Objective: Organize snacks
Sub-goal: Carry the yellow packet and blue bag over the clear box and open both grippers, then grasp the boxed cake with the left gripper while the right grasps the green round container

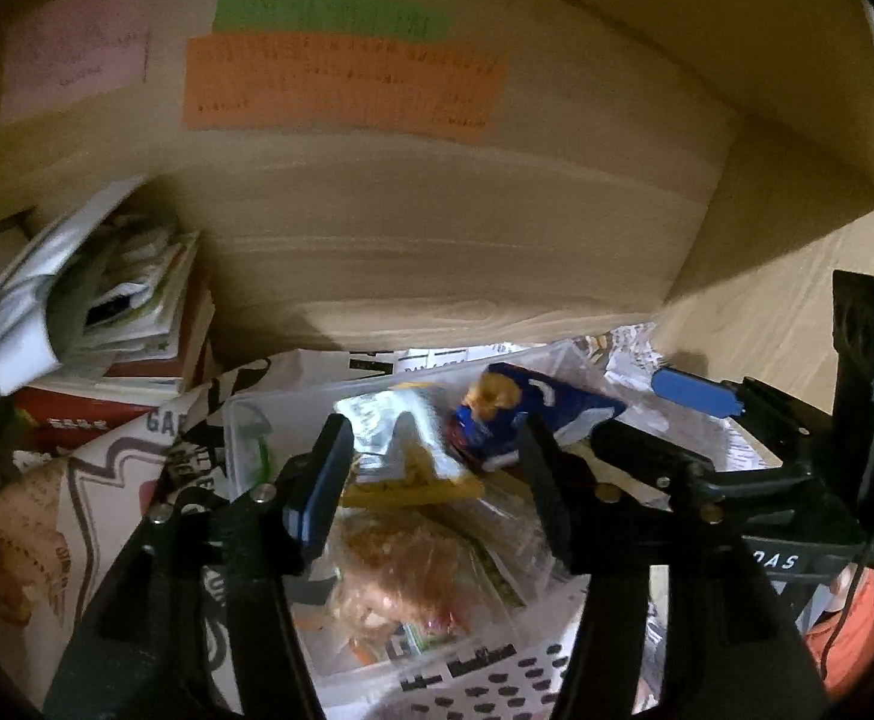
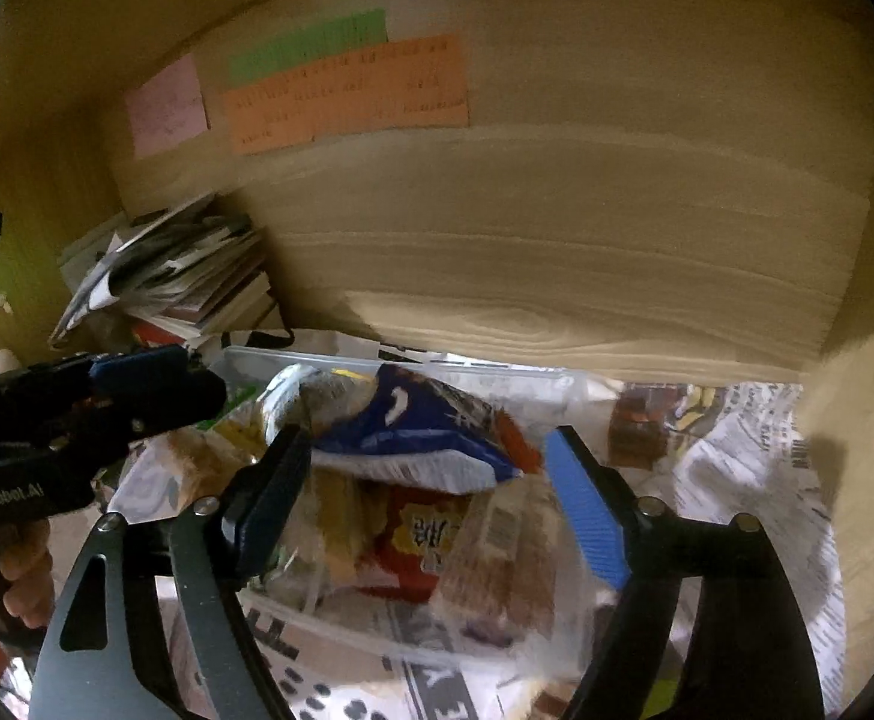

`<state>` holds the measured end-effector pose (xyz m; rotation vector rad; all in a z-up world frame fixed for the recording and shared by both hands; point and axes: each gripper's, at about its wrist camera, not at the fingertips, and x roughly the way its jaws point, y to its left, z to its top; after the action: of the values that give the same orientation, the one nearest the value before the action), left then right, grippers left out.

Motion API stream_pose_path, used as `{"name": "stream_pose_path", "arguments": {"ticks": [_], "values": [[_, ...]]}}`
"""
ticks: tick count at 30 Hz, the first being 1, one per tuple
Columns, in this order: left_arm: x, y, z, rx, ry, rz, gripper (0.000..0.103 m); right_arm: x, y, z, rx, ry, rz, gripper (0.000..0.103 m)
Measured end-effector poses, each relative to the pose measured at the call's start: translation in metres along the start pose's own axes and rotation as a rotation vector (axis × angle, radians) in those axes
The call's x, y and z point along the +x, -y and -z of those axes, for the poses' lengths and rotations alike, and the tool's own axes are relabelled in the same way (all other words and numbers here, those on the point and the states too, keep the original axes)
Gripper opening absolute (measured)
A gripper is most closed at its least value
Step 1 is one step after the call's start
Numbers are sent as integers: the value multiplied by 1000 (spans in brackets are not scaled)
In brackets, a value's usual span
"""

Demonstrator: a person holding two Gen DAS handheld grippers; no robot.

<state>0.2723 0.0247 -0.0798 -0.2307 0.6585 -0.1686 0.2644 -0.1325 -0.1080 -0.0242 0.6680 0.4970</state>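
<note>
A clear plastic bin (image 1: 239,420) (image 2: 317,357) on a newspaper-lined shelf holds several snack packs. My left gripper (image 1: 434,459) hangs over the bin, open. A silver-and-yellow pack (image 1: 401,438) lies between its fingers with a gap on the right side. A clear bag of brown snacks (image 1: 401,564) lies below it. My right gripper (image 2: 431,468) is open around a blue snack bag (image 2: 425,426) (image 1: 533,414) that rests on top of the pile, pads clear of it. A red pack (image 2: 419,534) sits underneath. Each gripper shows in the other's view: the right (image 1: 665,420), the left (image 2: 155,387).
A wooden back wall (image 2: 557,228) carries pink, green and orange paper notes (image 1: 341,90). A tilted stack of books and magazines (image 1: 107,312) (image 2: 185,282) stands left of the bin. A wooden side wall (image 2: 857,450) closes the right. Printed newspaper (image 2: 737,468) covers the shelf floor.
</note>
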Motion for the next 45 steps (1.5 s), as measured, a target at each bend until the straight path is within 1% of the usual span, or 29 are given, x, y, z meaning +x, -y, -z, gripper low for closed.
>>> {"name": "stream_pose_path", "arguments": {"ticks": [2,7,9,11,14,19,24,25,27,30,34,37,38,39,42,45], "values": [[-11,3,2,7,19,-2,64,-9,0,2,2,14,7,84],[-35,16,8,25,45,6,69,-42,6,10,-10,60,56,85],[-41,22,11,27,49,14,72,-56,12,14,-6,79,80,86],[-45,28,14,27,50,21,80,-69,20,19,11,95,92,87],[-48,42,22,35,43,35,83,-83,34,28,39,100,121,87],[-44,72,36,80,10,60,87,-91,58,48,95,75,169,87],[-32,98,53,106,-31,90,89,-79,83,74,162,9,193,86],[-28,102,56,108,-41,95,89,-73,88,79,173,-16,193,85],[-18,110,63,112,-70,107,89,-63,94,90,187,-61,187,74],[-3,120,70,114,-112,119,89,-50,96,101,178,-116,171,64],[14,131,76,121,-152,133,89,-38,93,109,152,-153,165,58],[25,139,80,133,-177,141,89,-28,91,110,136,-178,155,50],[28,141,80,134,-182,144,89,-25,92,110,137,-189,158,45],[31,143,80,136,-187,146,89,-24,92,110,140,-195,160,44],[39,149,81,138,-202,154,88,-26,100,111,178,-185,133,44],[51,156,82,141,-225,160,85,-32,105,111,209,-165,146,43]]}}
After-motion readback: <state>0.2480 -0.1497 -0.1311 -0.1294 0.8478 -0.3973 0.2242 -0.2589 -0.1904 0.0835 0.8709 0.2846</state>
